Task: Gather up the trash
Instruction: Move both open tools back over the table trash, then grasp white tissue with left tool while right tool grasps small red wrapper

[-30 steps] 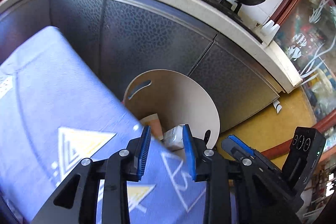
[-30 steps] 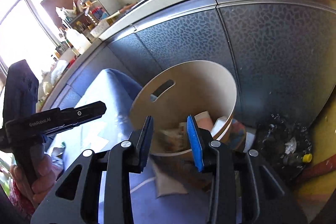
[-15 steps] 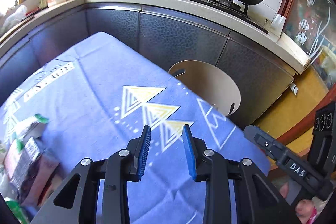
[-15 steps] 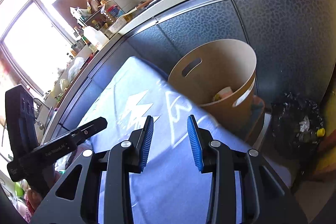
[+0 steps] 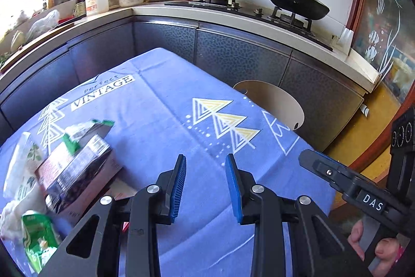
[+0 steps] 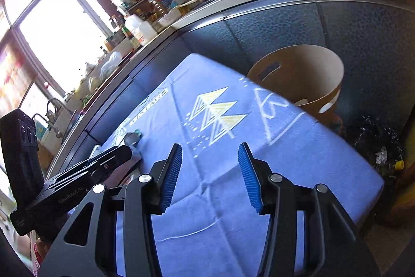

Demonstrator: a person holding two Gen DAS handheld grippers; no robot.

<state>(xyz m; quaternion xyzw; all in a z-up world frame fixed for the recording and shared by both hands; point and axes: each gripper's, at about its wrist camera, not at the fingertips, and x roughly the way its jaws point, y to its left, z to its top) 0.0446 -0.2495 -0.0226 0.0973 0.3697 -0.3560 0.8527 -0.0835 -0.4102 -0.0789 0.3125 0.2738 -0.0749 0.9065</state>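
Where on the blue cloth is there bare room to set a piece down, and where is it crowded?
Bare: the tablecloth from the triangle print to the corner by the bin, ahead of both open grippers, left and right. Crowded: the left edge, where wrappers and a carton pile up.

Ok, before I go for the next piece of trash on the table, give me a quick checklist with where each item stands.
1. Left gripper empty and open: ok.
2. Right gripper empty and open: ok.
3. Trash left to collect: ok, a box, a green wrapper and white wrappers lie at the table's left end.
4. Path to the box: ok, only bare cloth between the left fingers and it.
5. Bin reachable: ok, it stands open off the table's far corner.
6. Room left in the bin: cannot tell, its bottom is hidden.
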